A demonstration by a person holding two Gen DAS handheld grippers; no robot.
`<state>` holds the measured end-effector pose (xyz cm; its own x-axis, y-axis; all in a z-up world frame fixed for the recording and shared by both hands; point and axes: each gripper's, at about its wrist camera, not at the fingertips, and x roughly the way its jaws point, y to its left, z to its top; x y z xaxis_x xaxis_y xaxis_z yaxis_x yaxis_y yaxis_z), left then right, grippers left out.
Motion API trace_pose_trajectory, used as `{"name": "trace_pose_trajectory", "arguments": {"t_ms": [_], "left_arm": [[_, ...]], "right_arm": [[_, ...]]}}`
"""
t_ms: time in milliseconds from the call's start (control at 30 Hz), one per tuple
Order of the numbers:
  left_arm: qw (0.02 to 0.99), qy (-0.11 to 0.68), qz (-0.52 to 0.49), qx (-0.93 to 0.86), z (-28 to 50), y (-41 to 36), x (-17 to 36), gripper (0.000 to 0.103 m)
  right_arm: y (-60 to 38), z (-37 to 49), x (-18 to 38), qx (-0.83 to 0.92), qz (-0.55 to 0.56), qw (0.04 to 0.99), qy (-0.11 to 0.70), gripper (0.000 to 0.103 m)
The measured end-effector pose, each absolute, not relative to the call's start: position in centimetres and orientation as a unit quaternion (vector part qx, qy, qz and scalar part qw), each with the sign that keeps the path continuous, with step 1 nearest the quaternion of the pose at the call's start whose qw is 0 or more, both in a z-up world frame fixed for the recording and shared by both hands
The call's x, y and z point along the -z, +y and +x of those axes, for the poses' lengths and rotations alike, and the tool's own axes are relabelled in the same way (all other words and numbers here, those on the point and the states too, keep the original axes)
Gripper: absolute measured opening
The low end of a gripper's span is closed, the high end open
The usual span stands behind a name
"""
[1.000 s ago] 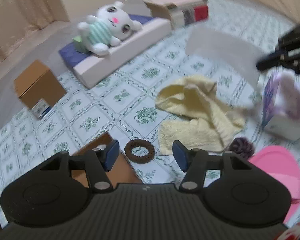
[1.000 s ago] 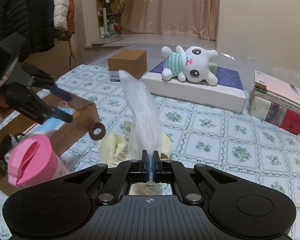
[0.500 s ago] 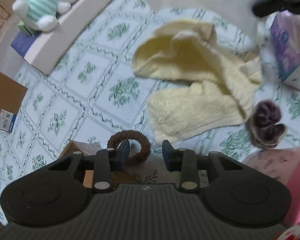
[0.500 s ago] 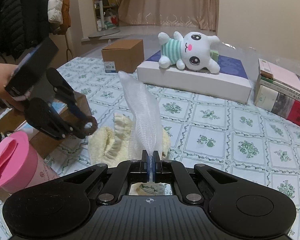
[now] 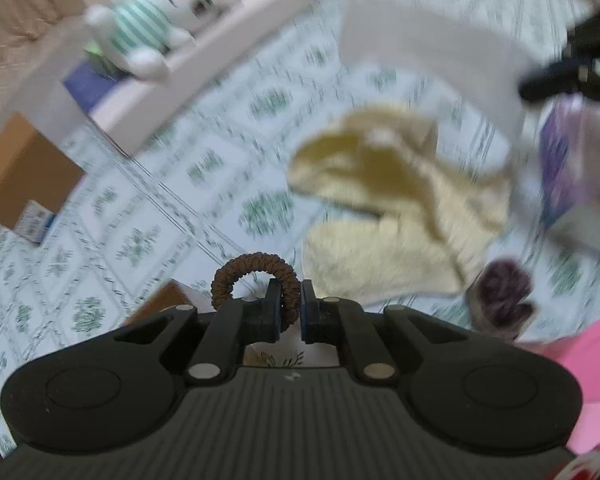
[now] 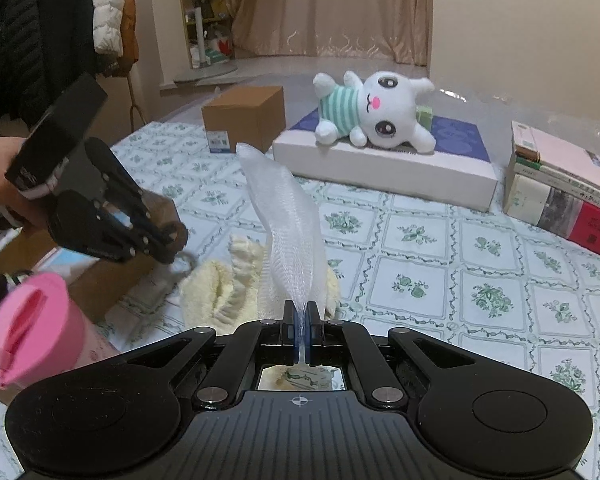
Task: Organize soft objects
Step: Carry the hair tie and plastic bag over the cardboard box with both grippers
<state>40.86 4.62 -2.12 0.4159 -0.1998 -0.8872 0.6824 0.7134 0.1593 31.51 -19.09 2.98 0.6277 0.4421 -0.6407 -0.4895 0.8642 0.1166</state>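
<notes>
Hair tie (image 5: 256,282): light, springy; left gripper (image 5: 290,307) pinches its right side.
Mesh bag (image 6: 288,236): flimsy, limp; right gripper (image 6: 300,322) clamps its lower edge.

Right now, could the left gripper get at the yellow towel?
Probably not yet: the left gripper is shut on the brown hair tie. The yellow towel lies just ahead, uncovered, so the path itself looks free.

No lettering can be read: the blue-and-white label (image 6: 221,141) on the brown cardboard box (image 6: 243,116) and the print on the stacked books' spines (image 6: 562,204) are too small.
</notes>
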Motion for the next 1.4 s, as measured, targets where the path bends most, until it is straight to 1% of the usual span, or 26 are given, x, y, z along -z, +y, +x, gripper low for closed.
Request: {"name": "trace_pose_trajectory", "arguments": {"t_ms": [200,433,633,867,1067,1400], "left_arm": [[0.849,0.43,0.194,0.24,36.8,6.2,-3.5,0.007],[0.881,0.412,0.125,0.198,29.3,8.8,-6.6,0.007],[0.9,0.397,0.072,0.162,22.2,11.8,-7.5,0.007],[0.915,0.383,0.055,0.118,15.7,14.7,-7.8,0.007],[0.912,0.394,0.048,0.102,12.3,16.3,-7.0,0.007],[0.914,0.394,0.032,0.088,9.3,17.8,-6.3,0.007]], "right_arm": [[-19.5,28.6,-6.6,-0.259,-0.004,0.909,0.327,0.002],[-19.6,23.1,-9.4,-0.261,0.029,0.91,0.32,0.002],[-20.0,18.1,-10.2,-0.257,0.07,0.909,0.321,0.002],[-19.2,12.4,-10.9,-0.27,0.094,0.905,0.314,0.002],[-17.1,9.2,-11.1,-0.295,0.102,0.897,0.314,0.002],[-11.7,7.1,-11.1,-0.332,0.096,0.882,0.321,0.002]]}}
